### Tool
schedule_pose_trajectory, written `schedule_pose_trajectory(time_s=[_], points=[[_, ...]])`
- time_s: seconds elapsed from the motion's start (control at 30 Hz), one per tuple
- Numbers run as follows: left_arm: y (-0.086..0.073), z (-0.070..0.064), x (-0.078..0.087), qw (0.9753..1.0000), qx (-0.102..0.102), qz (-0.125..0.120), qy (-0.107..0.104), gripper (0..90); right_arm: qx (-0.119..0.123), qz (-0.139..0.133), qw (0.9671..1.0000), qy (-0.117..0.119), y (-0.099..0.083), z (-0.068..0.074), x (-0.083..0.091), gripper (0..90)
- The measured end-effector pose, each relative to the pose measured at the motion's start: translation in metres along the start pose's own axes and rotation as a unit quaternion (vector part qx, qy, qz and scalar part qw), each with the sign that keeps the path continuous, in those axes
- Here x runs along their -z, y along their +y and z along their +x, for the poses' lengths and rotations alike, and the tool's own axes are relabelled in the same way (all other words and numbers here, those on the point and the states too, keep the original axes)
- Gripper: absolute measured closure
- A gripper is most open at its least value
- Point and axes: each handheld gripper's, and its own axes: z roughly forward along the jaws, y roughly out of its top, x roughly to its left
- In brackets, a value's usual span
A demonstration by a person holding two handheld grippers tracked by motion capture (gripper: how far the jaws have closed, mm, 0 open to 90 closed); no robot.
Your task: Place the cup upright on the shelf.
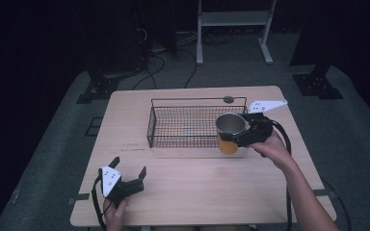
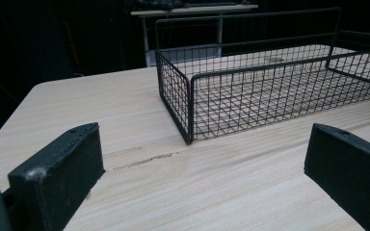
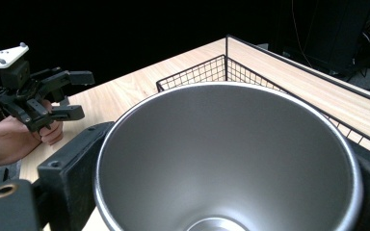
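Note:
An orange cup with a steel inside hangs upright over the right front corner of the black wire basket. My right gripper is shut on the cup, its jaws pressed to both sides of the rim. My left gripper rests low at the table's front left, open, with nothing between its jaws. From the right gripper view the left gripper shows far off, held in a hand. The basket stands empty ahead of the left gripper.
The light wooden table has bare room in front of the basket. A small dark disc lies at the far edge behind the basket. A white stand and cables sit on the floor beyond.

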Motion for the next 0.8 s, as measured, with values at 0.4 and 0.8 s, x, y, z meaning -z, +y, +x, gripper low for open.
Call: schedule_pose_trajectory(time_s=[0.4,0.8], points=[[0.0,0.0,0.0,1.0,-0.001,0.0,-0.001,0.0,0.0,0.001,1.0,-0.006,0.016,-0.01,-0.002,7.5],[0.0,0.0,0.0,1.0,-0.001,0.0,-0.001,0.0,-0.002,-0.001,0.9999,-0.012,0.033,-0.02,-0.006,7.5]])
